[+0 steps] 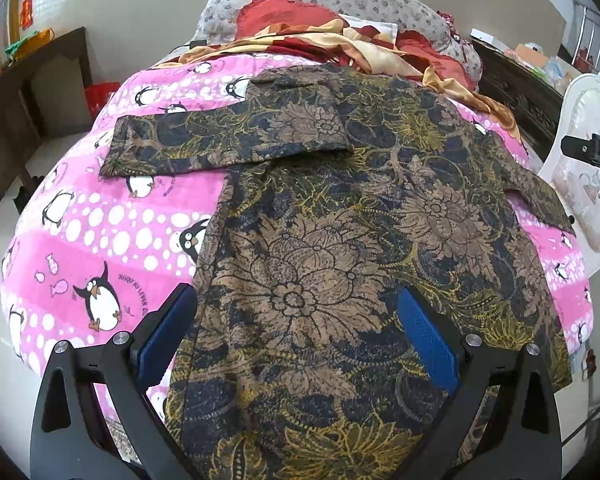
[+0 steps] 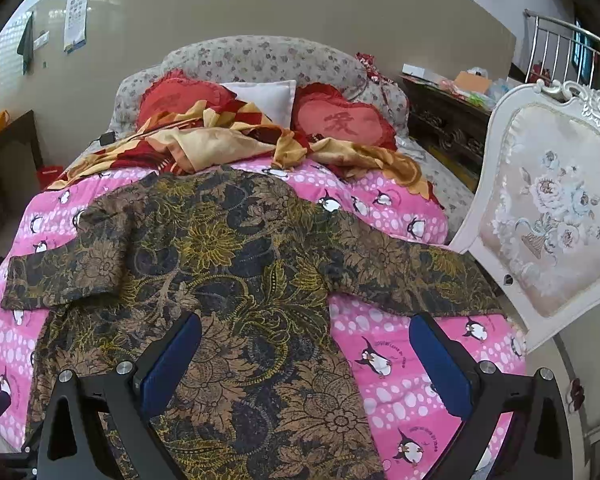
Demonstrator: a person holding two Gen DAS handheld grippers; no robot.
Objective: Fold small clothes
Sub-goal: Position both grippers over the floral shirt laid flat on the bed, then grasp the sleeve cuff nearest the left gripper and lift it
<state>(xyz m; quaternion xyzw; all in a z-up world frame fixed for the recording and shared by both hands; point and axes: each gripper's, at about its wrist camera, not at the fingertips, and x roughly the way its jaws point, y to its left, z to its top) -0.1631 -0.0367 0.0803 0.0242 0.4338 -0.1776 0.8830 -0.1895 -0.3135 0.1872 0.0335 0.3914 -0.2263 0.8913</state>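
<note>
Brown floral shirt (image 2: pixel 228 264) covers the pink quilt (image 2: pixel 384 320), hem cut off below; left gripper (image 1: pixel 296 344) and right gripper (image 2: pixel 306 360) both spread, empty.

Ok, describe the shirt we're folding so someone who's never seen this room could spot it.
Look at the bed with the pink penguin-print quilt. Spread flat across it lies the shirt, one sleeve stretching toward the white chair. Its dark brown, gold and navy floral print sets it apart from the red-and-tan blanket bunched near the pillows.
</note>
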